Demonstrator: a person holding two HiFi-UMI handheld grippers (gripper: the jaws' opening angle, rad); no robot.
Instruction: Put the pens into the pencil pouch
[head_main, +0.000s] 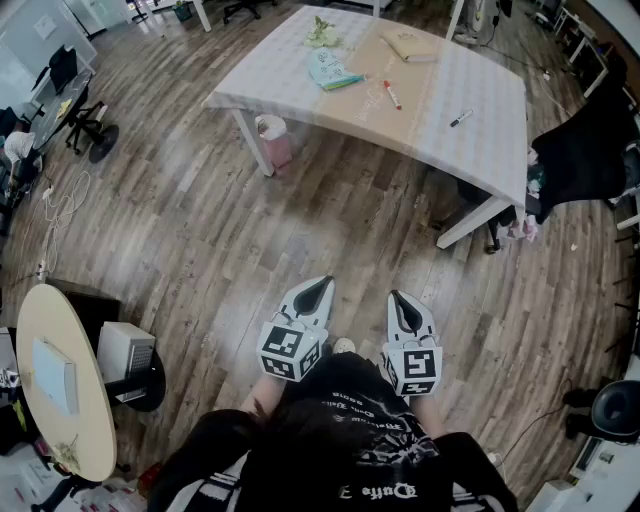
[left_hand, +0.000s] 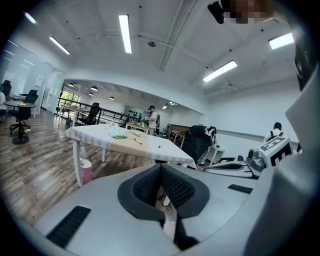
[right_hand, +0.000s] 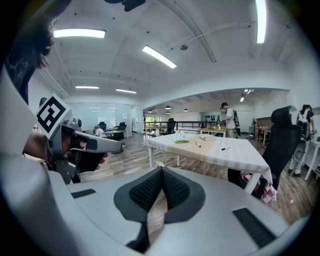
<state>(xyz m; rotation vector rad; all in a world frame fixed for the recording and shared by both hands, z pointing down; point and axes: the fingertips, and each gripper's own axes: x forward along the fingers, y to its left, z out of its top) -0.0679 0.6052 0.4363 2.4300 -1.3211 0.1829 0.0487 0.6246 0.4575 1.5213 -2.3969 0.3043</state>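
Both tools hung close in front of the person's body, well away from the work. The left hand-held gripper (head_main: 320, 285) had its jaws pressed together on nothing, and the right hand-held gripper (head_main: 398, 298) was likewise closed and empty, both aimed a little downward across bare wooden floor (head_main: 250, 230). The table (head_main: 480, 140) stood well ahead. On it lay a red pen (head_main: 391, 95) near the middle and a black pen (head_main: 461, 118) toward the right edge, the two well apart. What looked like the pencil pouch (head_main: 333, 72), a flat teal thing, lay to the left of the red pen, with a tan flat item (head_main: 410, 46) beyond it. From this far off it could not be told whether the pouch was open. The step in hand seemed to be the approach, with no pen yet lifted. To do it well, the person would have to walk up square to the table's near edge and spread the jaws before reaching. Each pen would be best taken across its barrel near the middle, so that it does not swing. One gripper would steady the pouch's mouth while the other fed the pen in lengthwise.
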